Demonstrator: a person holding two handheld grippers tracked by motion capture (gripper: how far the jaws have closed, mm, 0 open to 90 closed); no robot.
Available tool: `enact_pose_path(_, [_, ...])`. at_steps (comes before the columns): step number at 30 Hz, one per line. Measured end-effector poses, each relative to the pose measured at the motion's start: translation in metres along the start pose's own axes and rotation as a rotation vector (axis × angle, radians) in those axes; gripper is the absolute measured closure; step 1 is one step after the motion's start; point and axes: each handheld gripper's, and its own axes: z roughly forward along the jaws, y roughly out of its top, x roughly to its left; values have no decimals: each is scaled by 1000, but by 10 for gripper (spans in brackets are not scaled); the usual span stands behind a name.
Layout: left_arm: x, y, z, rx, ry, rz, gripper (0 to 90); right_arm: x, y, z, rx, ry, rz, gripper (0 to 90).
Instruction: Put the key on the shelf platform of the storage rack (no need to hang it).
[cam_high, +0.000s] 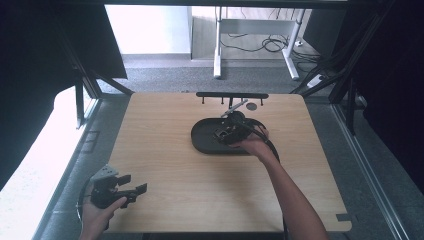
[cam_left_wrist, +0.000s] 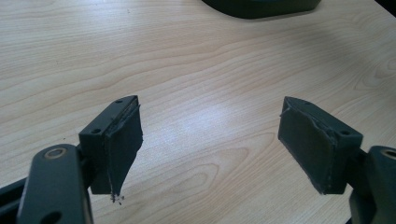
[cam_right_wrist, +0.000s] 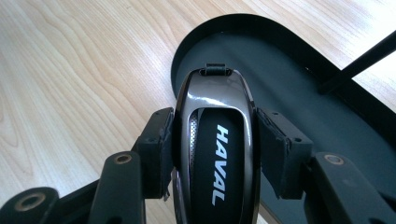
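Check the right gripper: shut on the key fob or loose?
Shut on it. In the right gripper view both pads press the sides of the key fob, above the black tray.

Bare wooden table (cam_high: 165, 165) lay open across the left and lower frame. At centre, the dark oval tray (cam_high: 202, 137) blocked passage, with a black hook rack (cam_high: 232, 95) standing just behind it at the top edge.
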Motion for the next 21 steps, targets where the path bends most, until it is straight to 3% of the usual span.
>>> enact_pose_path(12, [0, 0, 0, -2, 0, -3, 219, -18, -2, 11, 16, -6, 31, 492])
enact_pose_path(21, [0, 0, 0, -2, 1, -3, 219, -25, -1, 19, 24, -6, 39, 492])
